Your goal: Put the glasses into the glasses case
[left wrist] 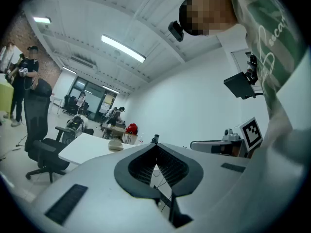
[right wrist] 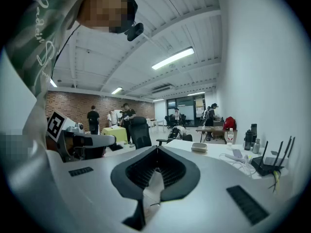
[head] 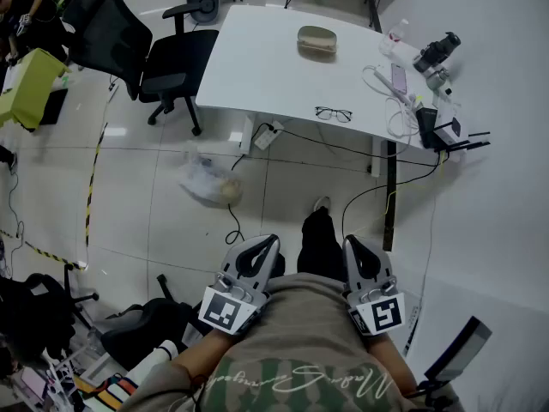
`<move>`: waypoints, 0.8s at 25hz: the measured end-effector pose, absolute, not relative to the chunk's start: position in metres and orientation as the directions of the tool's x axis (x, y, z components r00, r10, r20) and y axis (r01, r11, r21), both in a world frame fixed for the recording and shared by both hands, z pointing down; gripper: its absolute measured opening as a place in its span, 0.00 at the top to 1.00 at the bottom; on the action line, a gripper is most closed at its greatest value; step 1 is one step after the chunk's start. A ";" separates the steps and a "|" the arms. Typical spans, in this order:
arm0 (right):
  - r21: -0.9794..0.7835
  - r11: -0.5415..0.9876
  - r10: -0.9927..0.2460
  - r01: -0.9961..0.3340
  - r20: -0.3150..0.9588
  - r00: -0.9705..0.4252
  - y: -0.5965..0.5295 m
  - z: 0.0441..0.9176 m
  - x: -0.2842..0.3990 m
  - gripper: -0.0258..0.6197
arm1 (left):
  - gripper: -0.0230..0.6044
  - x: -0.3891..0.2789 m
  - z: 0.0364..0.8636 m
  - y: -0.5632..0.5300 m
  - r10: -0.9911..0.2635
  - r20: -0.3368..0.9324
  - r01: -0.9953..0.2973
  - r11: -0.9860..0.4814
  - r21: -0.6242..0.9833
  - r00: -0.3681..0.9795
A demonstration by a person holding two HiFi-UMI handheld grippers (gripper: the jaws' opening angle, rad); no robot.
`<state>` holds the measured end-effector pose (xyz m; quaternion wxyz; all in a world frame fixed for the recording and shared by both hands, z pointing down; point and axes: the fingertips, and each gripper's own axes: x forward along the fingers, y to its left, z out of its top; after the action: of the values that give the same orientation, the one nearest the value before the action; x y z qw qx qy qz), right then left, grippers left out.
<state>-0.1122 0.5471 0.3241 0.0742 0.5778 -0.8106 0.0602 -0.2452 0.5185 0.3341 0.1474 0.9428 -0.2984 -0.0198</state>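
Observation:
Black-framed glasses (head: pixel 333 114) lie open near the front edge of the white table (head: pixel 257 67). A beige oval glasses case (head: pixel 317 39) sits closed at the table's far side; it also shows small in the left gripper view (left wrist: pixel 115 145) and the right gripper view (right wrist: pixel 199 147). Both grippers are held close to my body, well back from the table. The left gripper (head: pixel 268 243) (left wrist: pixel 156 144) is shut with nothing in it. The right gripper (head: pixel 353 245) (right wrist: pixel 157 148) is shut too and holds nothing.
A black office chair (head: pixel 129 45) stands left of the table. A camera (head: pixel 437 51), phone (head: pixel 400 77), cables and a router (head: pixel 450 136) crowd the table's right end. A plastic bag (head: pixel 206 183) and cords lie on the floor. People stand far off (right wrist: pixel 127 114).

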 end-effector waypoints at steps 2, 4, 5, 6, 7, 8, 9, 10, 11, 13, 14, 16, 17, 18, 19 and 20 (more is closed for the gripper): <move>-0.066 0.314 -0.931 -0.947 0.175 -0.321 0.539 0.321 -0.109 0.94 | 0.95 -0.241 0.335 0.511 -0.566 0.058 -0.556 -0.776 0.298 0.822; -0.091 0.305 -0.934 -0.948 0.165 -0.316 0.530 0.320 -0.103 0.94 | 0.95 -0.235 0.331 0.500 -0.581 0.055 -0.569 -0.765 0.302 0.812; -0.092 0.303 -0.935 -0.949 0.165 -0.315 0.526 0.320 -0.099 0.94 | 0.95 -0.232 0.328 0.493 -0.590 0.053 -0.577 -0.760 0.301 0.805; -0.089 0.306 -0.934 -0.948 0.167 -0.317 0.521 0.321 -0.096 0.94 | 0.95 -0.229 0.327 0.487 -0.597 0.052 -0.583 -0.757 0.297 0.801; -0.087 0.314 -0.931 -0.946 0.167 -0.324 0.515 0.322 -0.093 0.94 | 0.95 -0.226 0.327 0.481 -0.599 0.055 -0.587 -0.757 0.288 0.799; -0.084 0.323 -0.928 -0.943 0.164 -0.333 0.508 0.322 -0.090 0.94 | 0.95 -0.221 0.328 0.476 -0.595 0.062 -0.587 -0.762 0.275 0.801; -0.082 0.331 -0.927 -0.940 0.158 -0.340 0.500 0.323 -0.086 0.94 | 0.95 -0.216 0.330 0.470 -0.587 0.070 -0.583 -0.769 0.263 0.806; -0.083 0.334 -0.927 -0.939 0.150 -0.343 0.490 0.323 -0.080 0.94 | 0.95 -0.209 0.333 0.464 -0.579 0.074 -0.577 -0.777 0.251 0.812; -0.086 0.333 -0.928 -0.939 0.145 -0.342 0.479 0.323 -0.073 0.94 | 0.95 -0.201 0.334 0.456 -0.573 0.074 -0.572 -0.784 0.243 0.816; -0.096 0.327 -0.930 -0.940 0.145 -0.338 0.457 0.324 -0.057 0.94 | 0.95 -0.185 0.331 0.436 -0.574 0.067 -0.573 -0.786 0.234 0.816; -0.097 0.330 -0.929 -0.939 0.140 -0.342 0.446 0.323 -0.050 0.94 | 0.95 -0.178 0.329 0.426 -0.577 0.063 -0.575 -0.785 0.230 0.814; -0.086 0.343 -0.928 -0.935 0.121 -0.352 0.424 0.322 -0.038 0.94 | 0.95 -0.163 0.326 0.406 -0.578 0.057 -0.576 -0.790 0.211 0.814; -0.079 0.347 -0.928 -0.935 0.115 -0.354 0.413 0.323 -0.032 0.94 | 0.95 -0.156 0.326 0.396 -0.575 0.057 -0.574 -0.796 0.192 0.816; -0.073 0.347 -0.928 -0.935 0.118 -0.354 0.402 0.325 -0.024 0.94 | 0.95 -0.150 0.328 0.386 -0.572 0.062 -0.573 -0.801 0.170 0.818; -0.071 0.343 -0.928 -0.936 0.129 -0.350 0.390 0.328 -0.014 0.94 | 0.95 -0.145 0.330 0.374 -0.573 0.069 -0.576 -0.803 0.152 0.817; -0.075 0.339 -0.928 -0.938 0.139 -0.346 0.378 0.330 -0.004 0.94 | 0.95 -0.140 0.331 0.362 -0.578 0.075 -0.583 -0.800 0.145 0.812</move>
<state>-0.0036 0.3784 0.3299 0.0357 0.5707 -0.8173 0.0707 -0.1402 0.3618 0.3312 0.0809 0.9485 -0.3060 0.0135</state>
